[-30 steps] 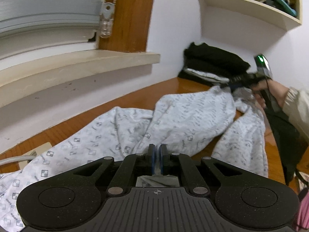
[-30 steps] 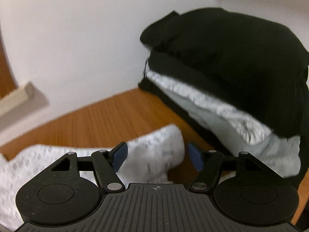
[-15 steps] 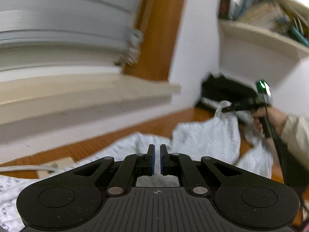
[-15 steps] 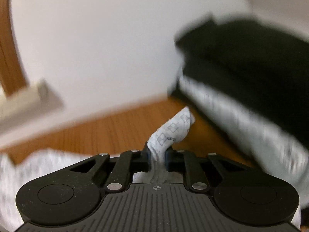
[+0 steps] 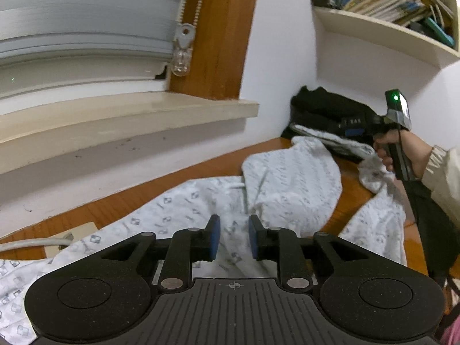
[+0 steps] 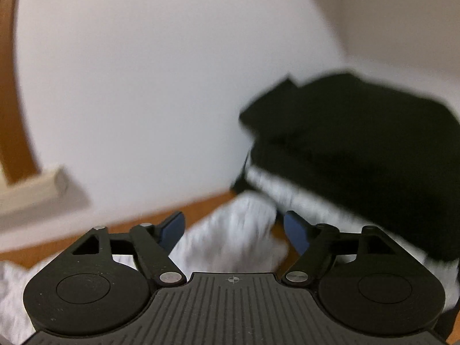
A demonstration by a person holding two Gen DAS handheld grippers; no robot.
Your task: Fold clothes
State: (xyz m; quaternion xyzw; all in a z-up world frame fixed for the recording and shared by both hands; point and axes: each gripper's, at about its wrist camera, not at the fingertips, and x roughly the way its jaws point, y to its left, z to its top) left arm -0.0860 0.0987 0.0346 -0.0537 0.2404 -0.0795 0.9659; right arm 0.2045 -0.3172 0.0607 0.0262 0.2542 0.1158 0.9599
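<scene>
A white patterned garment (image 5: 287, 184) lies crumpled across the wooden table (image 5: 201, 169). My left gripper (image 5: 234, 237) hovers over its near part. Its jaws are opening, with cloth below the gap and the pads not pressing on it. In the right wrist view, which is blurred, my right gripper (image 6: 234, 228) is opening wide above a far corner of the garment (image 6: 238, 230), which lies loose between the fingers. The left wrist view shows that gripper (image 5: 349, 128) in a person's hand (image 5: 399, 146) by the clothes stack.
A stack of folded clothes (image 5: 325, 109), black over white, sits in the far corner by the wall (image 6: 359, 143). A window sill (image 5: 129, 109) and blind run along the left. A shelf of books (image 5: 388, 3) hangs above. A cable and socket block (image 5: 57, 241) lie at the near left.
My left jaws, shut before, have parted over the garment. My right gripper pinched a cloth corner half a second ago and has now spread wide, with the corner dropped back down.
</scene>
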